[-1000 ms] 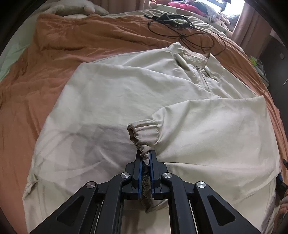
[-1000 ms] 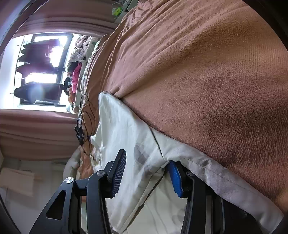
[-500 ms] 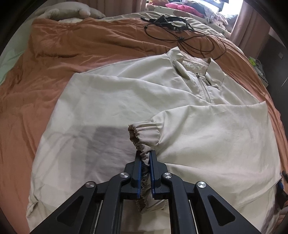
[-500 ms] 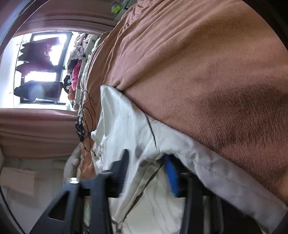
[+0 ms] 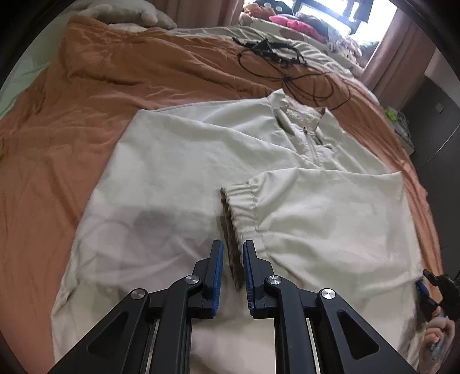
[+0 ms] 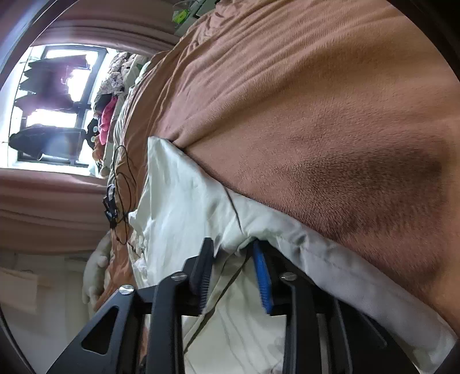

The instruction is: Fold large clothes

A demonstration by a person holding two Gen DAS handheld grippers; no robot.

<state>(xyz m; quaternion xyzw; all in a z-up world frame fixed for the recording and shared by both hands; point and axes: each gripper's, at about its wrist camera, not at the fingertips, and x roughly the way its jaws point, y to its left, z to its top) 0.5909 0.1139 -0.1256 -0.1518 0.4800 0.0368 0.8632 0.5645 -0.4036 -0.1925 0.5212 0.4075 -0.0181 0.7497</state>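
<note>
A large beige jacket lies flat on an orange-brown blanket, collar and zip at the far right. Its right sleeve is folded across the chest, and the elastic cuff lies just ahead of my left gripper, which is open with the cuff's end loose between the fingers. In the right wrist view, my right gripper is at the jacket's side edge, with a fold of beige fabric between its partly closed jaws. It also shows at the right edge of the left wrist view.
A black cable tangle lies on the blanket beyond the collar. A pale pillow is at the far left. Piled clothes sit under the window, with curtains beside it. A dark cabinet stands to the right of the bed.
My left gripper has opened and let go of the cuff, which now lies on the jacket. My right gripper's jaws have narrowed around the jacket's side edge.
</note>
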